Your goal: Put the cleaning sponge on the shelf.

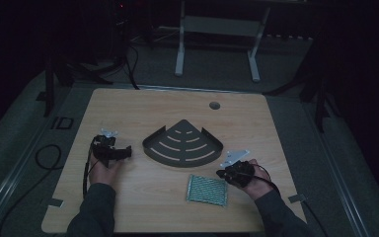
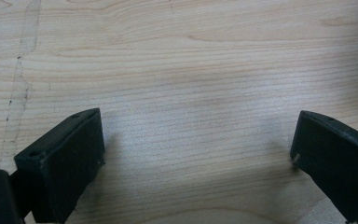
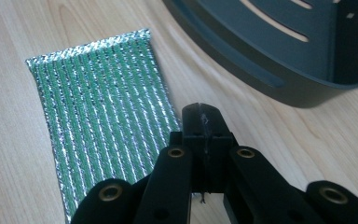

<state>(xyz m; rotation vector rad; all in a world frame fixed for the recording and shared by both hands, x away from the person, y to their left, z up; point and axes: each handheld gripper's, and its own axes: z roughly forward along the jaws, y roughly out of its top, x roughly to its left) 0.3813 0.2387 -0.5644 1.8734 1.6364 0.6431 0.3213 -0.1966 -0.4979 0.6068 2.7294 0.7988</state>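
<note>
A green and silver striped scouring pad (image 1: 207,190) lies flat near the table's front edge, and it fills the left of the right gripper view (image 3: 102,112). A dark grey corner shelf tray (image 1: 182,144) with curved slots sits mid-table, its wall at the top right of that view (image 3: 279,70). My right gripper (image 1: 223,173) is shut with nothing between its jaws, its tip (image 3: 202,114) just beside the pad's right edge. My left gripper (image 1: 126,152) rests left of the tray, open over bare wood (image 2: 198,140).
The wooden table (image 1: 128,106) has a round cable hole (image 1: 214,105) at the back. A cable (image 1: 47,160) loops off the left side. A white desk frame (image 1: 217,29) stands on the floor beyond.
</note>
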